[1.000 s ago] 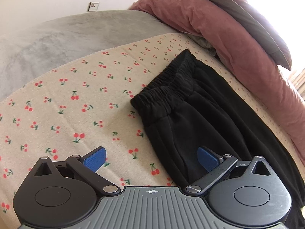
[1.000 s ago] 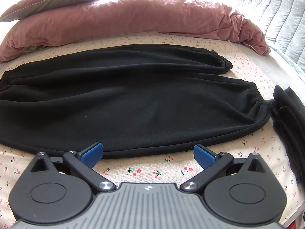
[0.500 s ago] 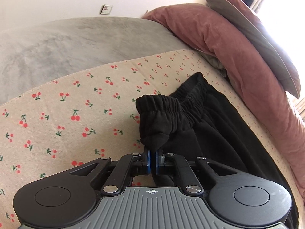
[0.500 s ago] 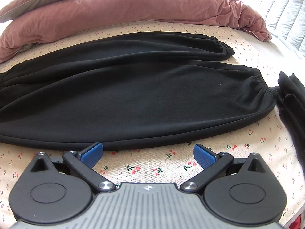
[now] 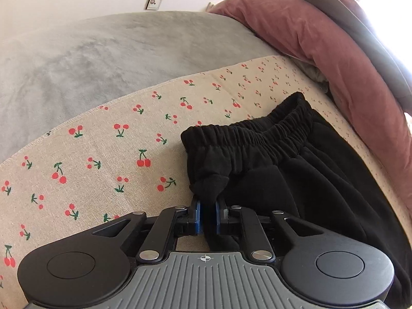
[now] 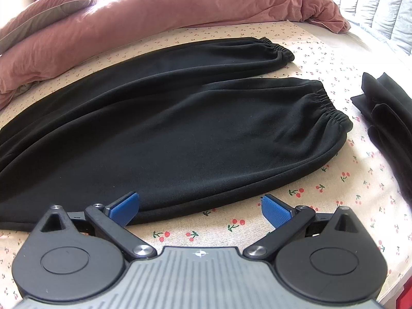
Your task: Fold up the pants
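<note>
One pair of black pants (image 6: 180, 118) is lying flat across the bed, on a cream sheet printed with red cherries (image 5: 108, 159). In the right wrist view both of its legs are showing, two in all, each ending in a gathered cuff: the nearer cuff (image 6: 332, 113) and the farther cuff (image 6: 275, 49) are pointing toward the right side of the frame. In the left wrist view the elastic waistband (image 5: 257, 139) is bunching up at the left end of the garment.

The left tongs (image 5: 208, 216) are pinching a small tuft of the black cloth at the waistband corner; the blue pads are pressing on it from both sides, though they are easing apart slightly. The right tongs (image 6: 198, 207) are standing wide apart with nothing between them, hovering at the near hem of the front leg, the left blue pad just touching or overlapping the edge of the fabric.

Around the pants: one long dusty-pink duvet roll (image 6: 180, 7) is lying along the far side, one pink-and-grey pillow (image 6: 46, 10) is resting on its left end, and one grey plush blanket (image 5: 103, 59) is covering the bed beyond the sheet's stitched edge. One stack of folded dark clothing (image 6: 386, 113) is sitting just past the nearer cuff, apart from it. One wall socket (image 5: 154, 2) is showing on the pale wall.
</note>
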The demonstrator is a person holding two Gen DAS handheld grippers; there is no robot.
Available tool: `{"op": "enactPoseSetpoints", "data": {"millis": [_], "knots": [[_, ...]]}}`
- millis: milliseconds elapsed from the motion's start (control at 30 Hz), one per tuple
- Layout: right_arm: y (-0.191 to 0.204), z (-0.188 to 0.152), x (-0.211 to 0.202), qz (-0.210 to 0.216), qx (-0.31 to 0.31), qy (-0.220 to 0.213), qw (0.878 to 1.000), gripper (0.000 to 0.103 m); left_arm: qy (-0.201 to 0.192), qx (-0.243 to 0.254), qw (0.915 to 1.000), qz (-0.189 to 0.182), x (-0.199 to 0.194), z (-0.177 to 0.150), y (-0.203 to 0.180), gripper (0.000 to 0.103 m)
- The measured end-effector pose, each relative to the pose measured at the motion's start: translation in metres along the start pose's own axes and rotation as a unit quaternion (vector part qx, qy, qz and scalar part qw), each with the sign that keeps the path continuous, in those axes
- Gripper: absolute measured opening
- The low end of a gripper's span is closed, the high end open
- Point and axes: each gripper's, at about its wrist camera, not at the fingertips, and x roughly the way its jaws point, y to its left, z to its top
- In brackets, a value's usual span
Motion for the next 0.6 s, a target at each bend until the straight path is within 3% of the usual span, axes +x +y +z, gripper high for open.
{"op": "enactPoseSetpoints", "data": {"millis": [67,133,167,233,333,400,467,500,600], "knots": [[-0.001,0.0,0.001,-0.002,0.003,0.0,1.0,0.098,-0.008,-0.048,0.9987,-0.013,-0.016,0.005,0.015,0.023],[-0.004,0.0,0.0,0.001,0.005,0.001,1.0,0.098,-0.024,-0.092,0.9938,-0.057,-0.039,0.005,0.03,0.023],[-0.005,0.0,-0.001,0.001,0.005,0.001,1.0,0.098,-0.04,-0.093,0.9934,-0.054,-0.049,0.004,0.029,0.021],[-0.004,0.0,-0.003,0.001,0.001,-0.002,1.0,0.098,-0.085,-0.067,0.9941,-0.004,-0.068,0.007,0.018,0.013],[-0.001,0.002,-0.003,0.001,-0.006,-0.005,1.0,0.098,-0.107,-0.058,0.9923,-0.024,-0.077,0.017,0.004,0.016],[0.0,0.003,-0.003,0.003,-0.008,-0.006,1.0,0.098,-0.089,0.01,0.9953,-0.037,-0.06,0.027,-0.027,0.023],[0.001,0.004,0.001,0.001,-0.014,-0.005,1.0,0.098,-0.057,0.068,0.9949,-0.047,-0.034,0.031,-0.062,0.05],[0.003,0.004,0.003,-0.002,-0.018,-0.003,1.0,0.098,-0.054,0.091,0.9937,-0.036,-0.022,0.032,-0.079,0.057],[0.01,0.006,0.011,-0.008,-0.032,0.006,0.999,0.098,-0.091,0.179,0.9795,0.011,0.007,0.035,-0.129,0.064]]}}
